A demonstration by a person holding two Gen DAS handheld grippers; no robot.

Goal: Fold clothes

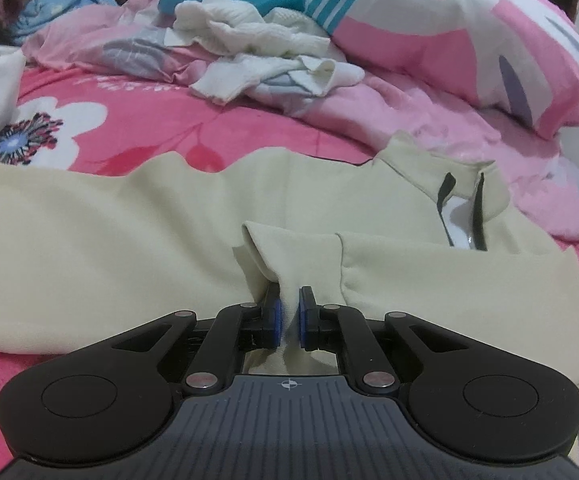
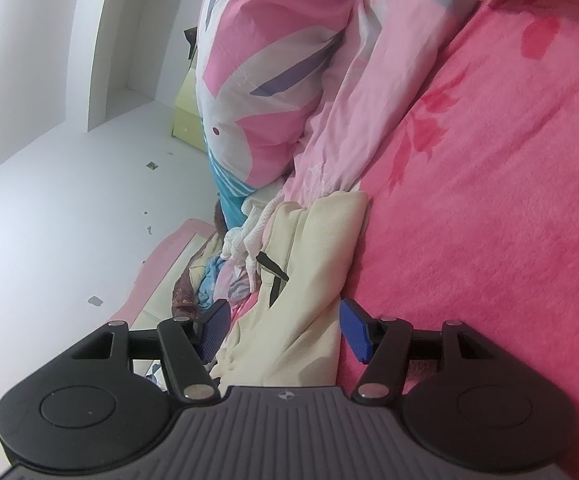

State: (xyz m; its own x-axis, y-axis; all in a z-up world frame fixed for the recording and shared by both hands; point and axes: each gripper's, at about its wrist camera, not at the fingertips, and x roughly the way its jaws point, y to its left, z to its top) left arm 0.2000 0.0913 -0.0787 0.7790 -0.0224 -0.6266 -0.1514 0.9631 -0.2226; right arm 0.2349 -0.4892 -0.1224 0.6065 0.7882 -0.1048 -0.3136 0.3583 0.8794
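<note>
Left wrist view, cream garment (image 1: 129, 232) being spread across the pink bedspread (image 1: 161, 120), a bunched fold being pinched by the left gripper (image 1: 289, 316), right wrist view (tilted sideways), right gripper (image 2: 285, 332) being held wide apart around the garment's edge, pads not pressing.

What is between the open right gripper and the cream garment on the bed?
Nothing visible. The right gripper is open with the cream garment already lying between its blue pads; the left gripper is shut on a fold of it.
</note>
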